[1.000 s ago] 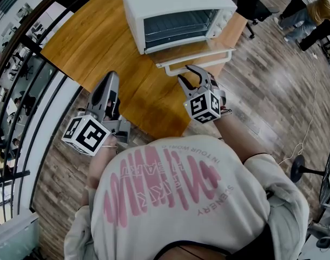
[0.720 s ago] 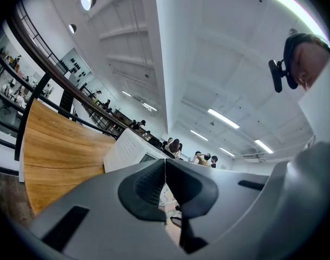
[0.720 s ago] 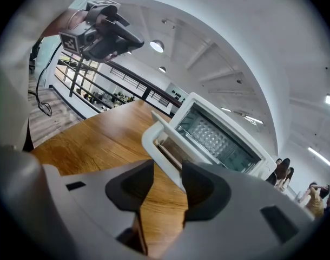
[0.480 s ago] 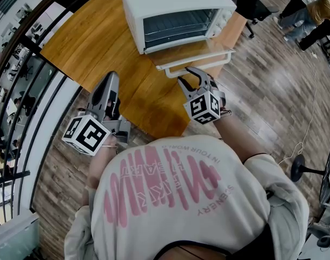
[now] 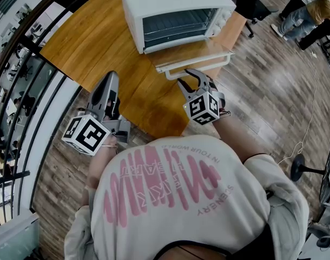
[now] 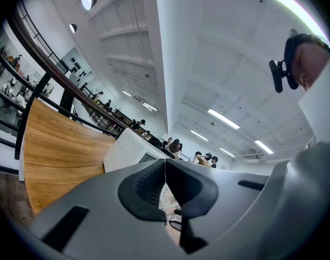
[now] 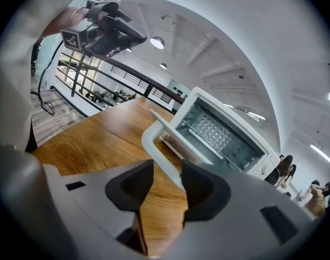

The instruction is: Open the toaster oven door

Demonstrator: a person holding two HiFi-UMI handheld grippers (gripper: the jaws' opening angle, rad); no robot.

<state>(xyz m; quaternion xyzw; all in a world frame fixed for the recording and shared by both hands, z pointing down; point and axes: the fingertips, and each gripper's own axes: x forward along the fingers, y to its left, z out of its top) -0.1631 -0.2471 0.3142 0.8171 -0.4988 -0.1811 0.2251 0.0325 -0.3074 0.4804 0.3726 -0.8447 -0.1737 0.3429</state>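
Note:
A white toaster oven [image 5: 170,4] stands at the far side of the round wooden table [image 5: 100,42]. Its glass door [image 5: 192,50] hangs down flat and shows the wire rack inside. The door's white bar handle [image 5: 208,65] points toward me. My right gripper [image 5: 187,76] is at that handle. In the right gripper view the handle [image 7: 159,153] runs in between the jaws of the right gripper [image 7: 167,180] and lies against the right pad, with wood showing beside the left pad. My left gripper [image 5: 112,77] hovers over the table's near left edge, shut and empty, its pads meeting in its own view [image 6: 165,167].
A dark railing [image 5: 24,91] curves round the table's left side, over a lower floor. Plank flooring lies to the right, with people [image 5: 311,10] at the far right, a thin cable [image 5: 311,112] and a round stand base [image 5: 303,169].
Almost nothing differs. The right gripper has crept a touch closer to the door handle, and the left gripper has stayed where it was.

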